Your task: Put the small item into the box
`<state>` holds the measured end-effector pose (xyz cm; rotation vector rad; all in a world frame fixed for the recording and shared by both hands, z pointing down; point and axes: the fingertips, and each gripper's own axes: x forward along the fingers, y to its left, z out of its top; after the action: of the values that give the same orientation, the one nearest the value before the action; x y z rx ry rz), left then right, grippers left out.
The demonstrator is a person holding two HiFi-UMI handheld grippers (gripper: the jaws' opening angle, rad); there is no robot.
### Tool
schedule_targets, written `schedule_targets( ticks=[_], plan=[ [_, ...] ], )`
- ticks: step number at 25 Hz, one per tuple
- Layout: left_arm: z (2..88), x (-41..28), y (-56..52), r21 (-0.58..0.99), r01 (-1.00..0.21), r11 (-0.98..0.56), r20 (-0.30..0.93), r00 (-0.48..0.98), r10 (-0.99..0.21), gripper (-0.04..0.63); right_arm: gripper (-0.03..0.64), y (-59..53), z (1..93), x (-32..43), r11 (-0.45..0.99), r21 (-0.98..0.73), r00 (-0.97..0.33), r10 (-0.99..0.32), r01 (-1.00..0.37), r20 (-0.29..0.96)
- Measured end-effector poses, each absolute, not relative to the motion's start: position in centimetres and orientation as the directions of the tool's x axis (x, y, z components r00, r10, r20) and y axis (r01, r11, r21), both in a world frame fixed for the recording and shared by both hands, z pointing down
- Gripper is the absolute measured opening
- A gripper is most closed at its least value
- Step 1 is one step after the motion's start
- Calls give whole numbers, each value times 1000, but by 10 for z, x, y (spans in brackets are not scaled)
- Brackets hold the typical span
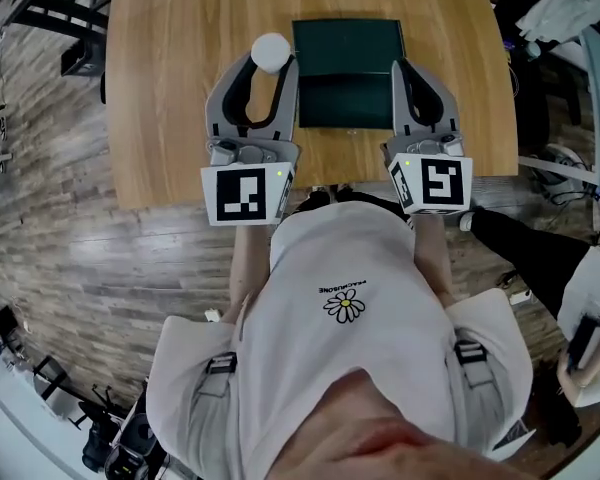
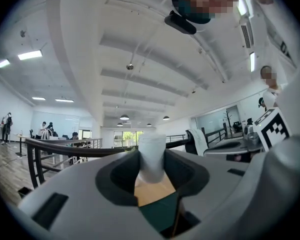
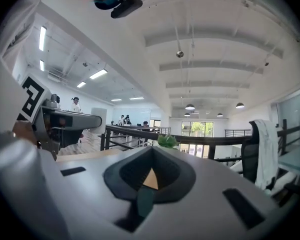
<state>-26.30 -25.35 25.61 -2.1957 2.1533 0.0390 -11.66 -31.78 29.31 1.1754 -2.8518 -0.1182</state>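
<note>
A small white round item (image 1: pixel 271 50) sits between the tips of my left gripper (image 1: pixel 271 64), which is shut on it just left of the dark green box (image 1: pixel 348 73) on the wooden table (image 1: pixel 170 78). In the left gripper view the white item (image 2: pixel 151 156) stands upright, pinched between the two grey jaws, with table wood and a corner of the green box (image 2: pixel 160 215) below it. My right gripper (image 1: pixel 404 68) lies along the box's right edge, its jaws closed together with nothing in them. The right gripper view shows only a sliver of table between the jaws.
The table's near edge (image 1: pixel 320 190) runs just under both gripper bodies, with the person's torso right behind it. Wooden floor (image 1: pixel 60 248) surrounds the table. Clutter and bags (image 1: pixel 570 8) lie to the right of it.
</note>
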Motion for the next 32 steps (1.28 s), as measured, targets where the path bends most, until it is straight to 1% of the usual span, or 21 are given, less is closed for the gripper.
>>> schedule_targets(
  ticks=[4,10,14,17,20,24,28,32],
  plan=[
    [258,-273,-256,-34,-999,22,-62,-20,-998,167,6,-319,292,-128,736,103,-739,-674,-669,16],
    [259,-272,-260,-54,-998,16,-53,-13,-998,167,6,-314,288,-131,753,96,-757,-654,-651,1],
    [251,-263,-271,-130,-990,-58,-35,63,-997,167,6,-313,284,-122,743,94,-747,-665,-662,-1],
    [249,-247,-284,-219,-963,-156,14,156,-988,166,6,-315,282,-110,733,93,-736,-677,-674,-3],
    [261,-223,-299,-318,-903,-288,123,262,-957,166,6,-317,283,-96,719,95,-722,-691,-688,3],
    [304,-189,-312,-338,-816,-469,324,367,-872,166,6,-320,289,-79,698,91,-700,-714,-710,17],
    [367,-163,-318,-329,-715,-617,529,402,-748,166,6,-318,297,-64,679,83,-678,-734,-730,38],
    [426,-146,-320,-302,-628,-718,682,384,-623,166,6,-318,305,-51,667,79,-665,-745,-741,54]
  ],
)
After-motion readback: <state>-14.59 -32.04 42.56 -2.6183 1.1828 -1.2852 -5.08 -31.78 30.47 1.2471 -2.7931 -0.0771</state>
